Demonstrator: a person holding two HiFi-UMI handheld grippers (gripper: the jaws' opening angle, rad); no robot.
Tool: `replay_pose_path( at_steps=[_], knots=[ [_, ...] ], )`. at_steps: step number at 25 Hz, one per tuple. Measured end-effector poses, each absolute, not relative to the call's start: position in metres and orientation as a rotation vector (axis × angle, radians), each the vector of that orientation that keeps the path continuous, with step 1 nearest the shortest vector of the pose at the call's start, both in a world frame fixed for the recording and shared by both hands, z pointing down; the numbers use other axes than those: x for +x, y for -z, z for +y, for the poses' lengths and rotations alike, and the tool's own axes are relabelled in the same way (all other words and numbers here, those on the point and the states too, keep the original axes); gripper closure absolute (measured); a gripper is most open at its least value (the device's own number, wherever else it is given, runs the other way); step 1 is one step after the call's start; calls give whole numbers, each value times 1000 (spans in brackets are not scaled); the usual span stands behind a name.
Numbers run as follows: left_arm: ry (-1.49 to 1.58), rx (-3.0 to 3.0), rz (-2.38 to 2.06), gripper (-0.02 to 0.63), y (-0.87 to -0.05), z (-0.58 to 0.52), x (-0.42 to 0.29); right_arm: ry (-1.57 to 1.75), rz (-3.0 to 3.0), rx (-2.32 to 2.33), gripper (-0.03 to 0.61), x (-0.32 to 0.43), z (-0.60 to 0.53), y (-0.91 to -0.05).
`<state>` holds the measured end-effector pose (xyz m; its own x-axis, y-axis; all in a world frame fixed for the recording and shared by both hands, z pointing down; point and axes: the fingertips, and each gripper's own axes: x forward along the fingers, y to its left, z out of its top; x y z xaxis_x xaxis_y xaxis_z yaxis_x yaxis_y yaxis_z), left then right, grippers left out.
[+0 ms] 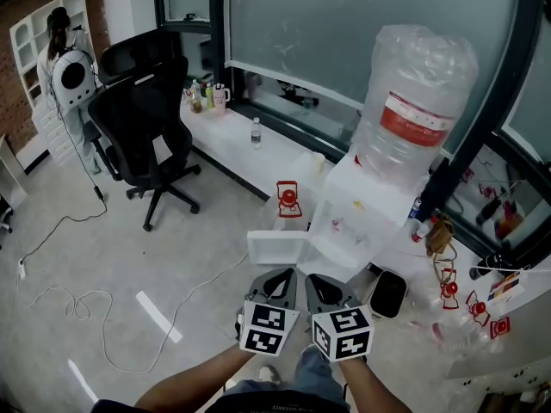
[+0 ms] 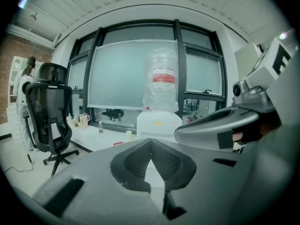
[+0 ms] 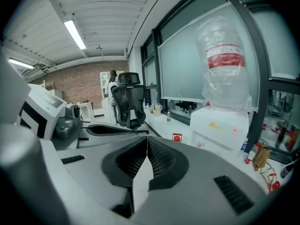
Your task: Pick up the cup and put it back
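Currently in the tongs: nothing. The left tongs (image 1: 276,284) and the right tongs (image 1: 326,291) are each closed tight, pads pressed together, with no object between them.
Tongs position: side by side at the bottom of the head view, held out over the floor (image 1: 103,256), pointing towards the water dispenser (image 1: 366,200).
Cup location: a small cup (image 1: 318,161) stands on the long white table (image 1: 232,143) below the window (image 1: 344,33). It is just left of the water dispenser and well apart from both tongs.
Cup appearance: pale cream-yellow, plain and upright. It is too small in every view to show a handle or any contents.
Task progress: the cup rests on the table and neither tongs touches it. This fits 2 stages equally: the cup waiting to be lifted, or the cup already set down again.
Other drinkware: a pink mug (image 1: 219,98) sits among bottles (image 1: 196,97) further left on the table. I judge the pale cup to be the one meant.
Surroundings: a black office chair (image 1: 142,136); a person (image 1: 65,67) in the far corner.
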<state>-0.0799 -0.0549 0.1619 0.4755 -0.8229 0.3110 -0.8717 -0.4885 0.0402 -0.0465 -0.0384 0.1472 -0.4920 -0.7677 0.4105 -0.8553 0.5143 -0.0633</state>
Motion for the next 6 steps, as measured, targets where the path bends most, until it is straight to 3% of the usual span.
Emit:
replay_pose_path(
  at_steps=[6],
  knots=[
    [-382,2549,-1460,601,-159,-53,-77,-360,-2436,1367,557,-45,-39,-142]
  ],
)
